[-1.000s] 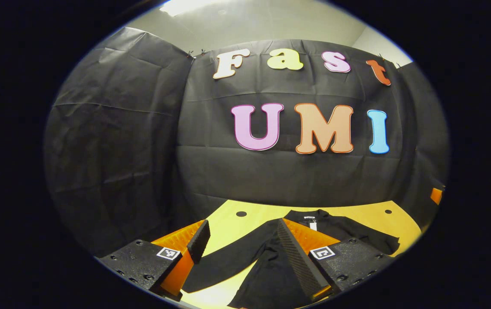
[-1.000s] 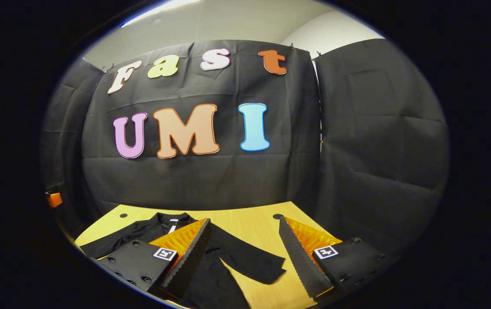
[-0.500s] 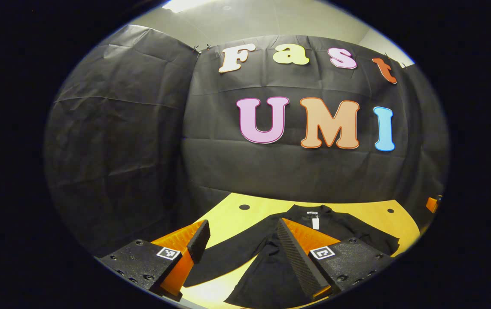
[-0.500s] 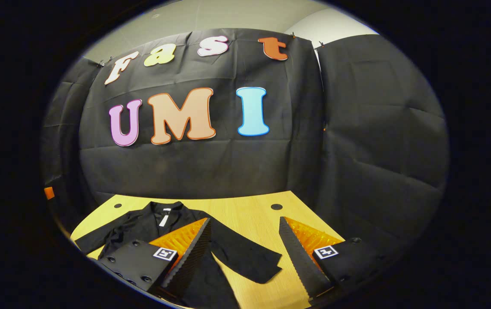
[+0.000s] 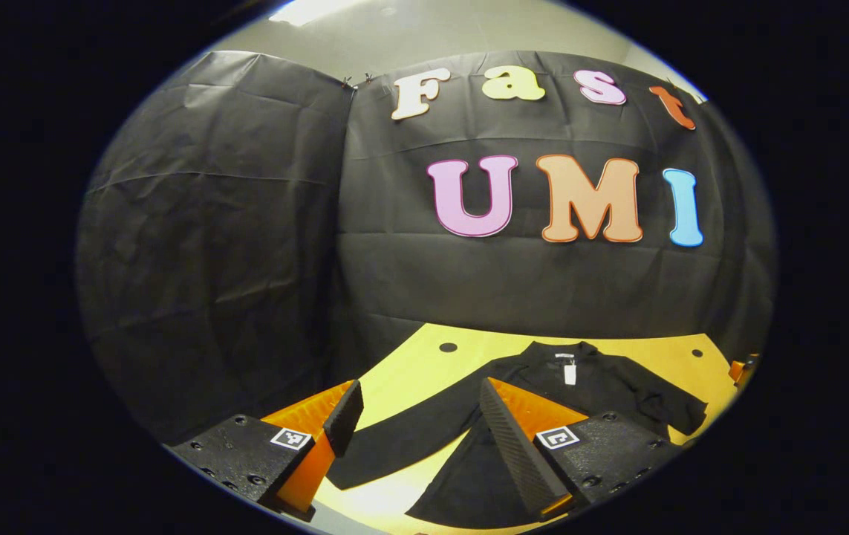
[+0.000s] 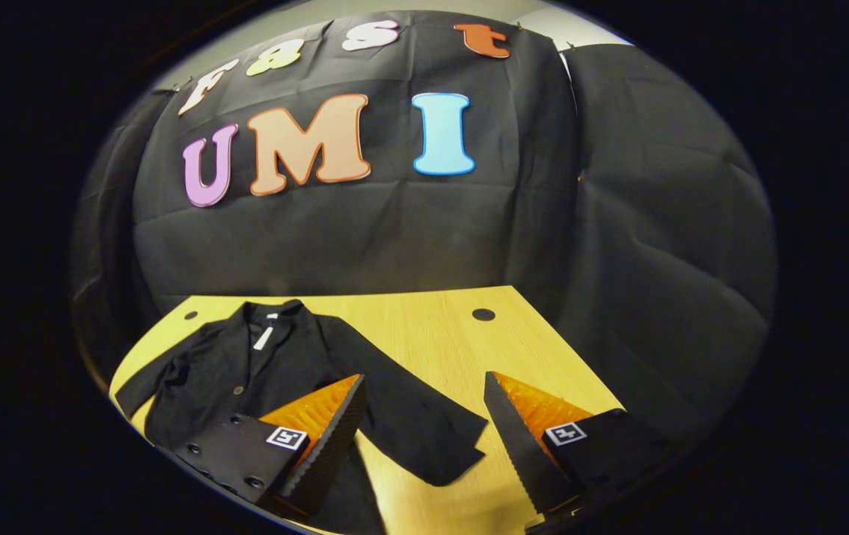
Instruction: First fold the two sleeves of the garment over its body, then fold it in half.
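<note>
Both cameras have tipped downward since a second ago, so more of the table (image 6: pixel 424 327) and jacket (image 6: pixel 246 371) shows. Left gripper (image 5: pixel 417 431) is open, holding nothing, above the jacket's (image 5: pixel 587 379) sleeve (image 5: pixel 409 438). Right gripper (image 6: pixel 424 438) is open too, over the other sleeve (image 6: pixel 424 431), whose cuff lies between the fingers. Jacket lies flat, unfolded, collar toward the wall, white tag (image 6: pixel 264 339) unreadable. Bare wood beyond the right sleeve.
</note>
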Action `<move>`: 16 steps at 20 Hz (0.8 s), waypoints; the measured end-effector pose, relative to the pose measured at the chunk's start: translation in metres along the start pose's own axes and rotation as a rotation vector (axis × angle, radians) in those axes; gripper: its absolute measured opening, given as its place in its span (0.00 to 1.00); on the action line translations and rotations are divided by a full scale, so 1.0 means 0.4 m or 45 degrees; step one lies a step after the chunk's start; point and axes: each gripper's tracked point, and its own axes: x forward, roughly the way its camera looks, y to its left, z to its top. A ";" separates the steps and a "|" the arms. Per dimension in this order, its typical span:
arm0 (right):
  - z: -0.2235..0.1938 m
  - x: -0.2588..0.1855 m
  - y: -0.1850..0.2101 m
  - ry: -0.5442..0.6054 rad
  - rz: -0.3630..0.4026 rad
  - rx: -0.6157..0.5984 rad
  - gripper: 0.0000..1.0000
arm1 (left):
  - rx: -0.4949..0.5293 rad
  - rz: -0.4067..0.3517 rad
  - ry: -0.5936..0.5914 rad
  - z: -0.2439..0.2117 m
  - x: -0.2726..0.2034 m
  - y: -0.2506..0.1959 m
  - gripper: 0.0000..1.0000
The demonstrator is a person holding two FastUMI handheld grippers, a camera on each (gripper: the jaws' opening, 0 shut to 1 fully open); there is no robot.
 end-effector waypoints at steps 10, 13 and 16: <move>-0.191 0.154 -0.030 0.284 0.038 0.044 1.00 | 0.048 0.055 0.016 -0.014 -0.038 0.004 0.94; -0.246 0.186 -0.038 0.370 0.038 0.043 1.00 | 0.064 0.064 0.023 -0.018 -0.035 0.002 0.96; -0.285 0.211 -0.044 0.433 0.028 0.067 0.99 | 0.058 0.067 0.030 -0.021 -0.039 -0.004 0.93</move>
